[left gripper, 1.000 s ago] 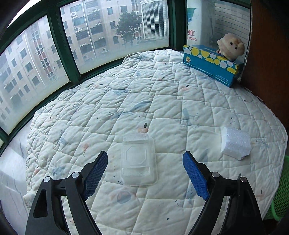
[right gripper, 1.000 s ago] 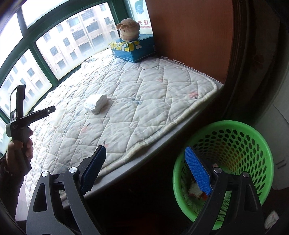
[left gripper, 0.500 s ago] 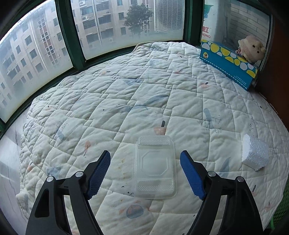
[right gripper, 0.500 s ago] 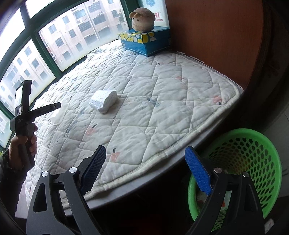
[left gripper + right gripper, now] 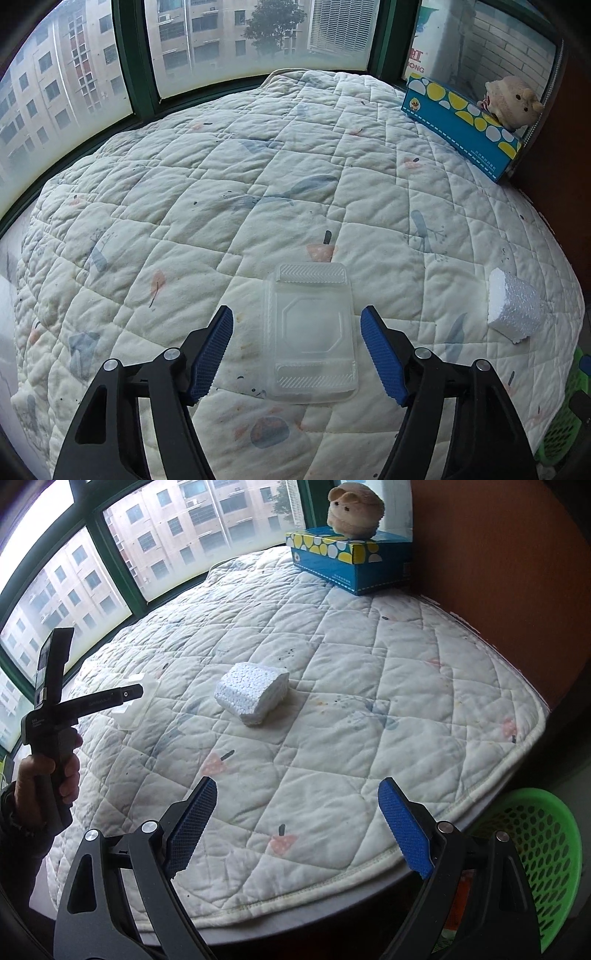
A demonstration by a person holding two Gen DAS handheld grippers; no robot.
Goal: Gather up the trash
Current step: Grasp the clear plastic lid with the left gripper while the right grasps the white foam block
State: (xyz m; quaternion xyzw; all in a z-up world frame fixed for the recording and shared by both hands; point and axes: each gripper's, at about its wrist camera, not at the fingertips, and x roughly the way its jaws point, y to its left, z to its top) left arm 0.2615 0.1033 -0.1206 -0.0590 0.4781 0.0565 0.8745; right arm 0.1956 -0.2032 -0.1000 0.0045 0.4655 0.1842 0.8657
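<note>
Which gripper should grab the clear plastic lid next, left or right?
Left. The left gripper already straddles the clear plastic lid, its jaws just closing in. The right gripper is open over bare quilt.

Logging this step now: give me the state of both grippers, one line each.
Left gripper: open, jaws have just been closing around the clear plastic container lid, pads not yet touching it.
Right gripper: open, empty, above the quilted mat.

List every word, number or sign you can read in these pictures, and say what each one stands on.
"ONG": cut-off red letters on the poster behind the window glass, under a partly cut red character.
Blue tissue box: small white print along its side, too small to read.
Left hand-held gripper: white lettering on its arm, too blurred to read.
</note>
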